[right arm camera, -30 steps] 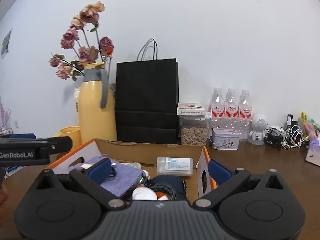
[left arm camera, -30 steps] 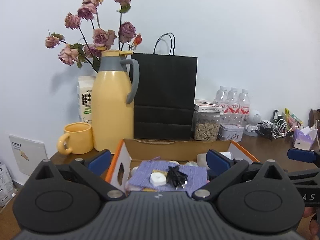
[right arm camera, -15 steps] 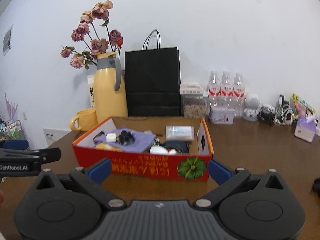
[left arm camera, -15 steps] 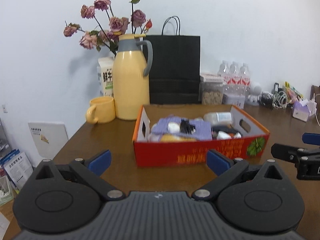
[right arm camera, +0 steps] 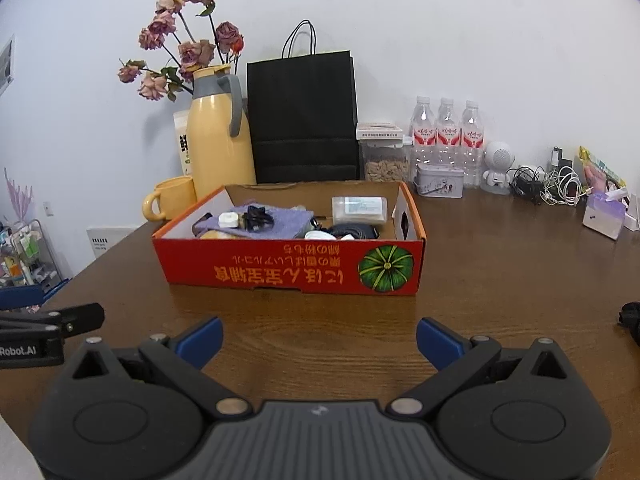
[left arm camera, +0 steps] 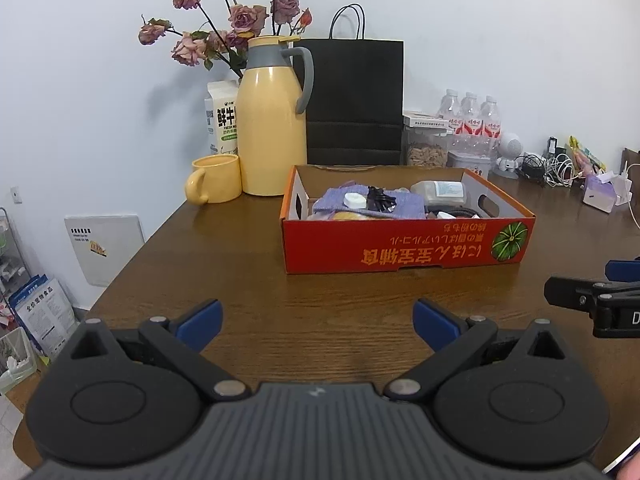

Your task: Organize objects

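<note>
Worktop [left arm camera: 340, 320] of dark wood is carrying a red cardboard box [left arm camera: 404, 246] below a white wall, while left gripper [left arm camera: 316, 322] and right gripper [right arm camera: 319, 338] are hovering short of it, jaws spread and empty.

A lived-in home room: a wooden table [right arm camera: 500, 264] against a plain white wall, crowded with a yellow thermos [right arm camera: 219, 132], dried roses [right arm camera: 188, 36], water bottles [right arm camera: 446, 136] and tangled charging cables [right arm camera: 556, 188].
</note>
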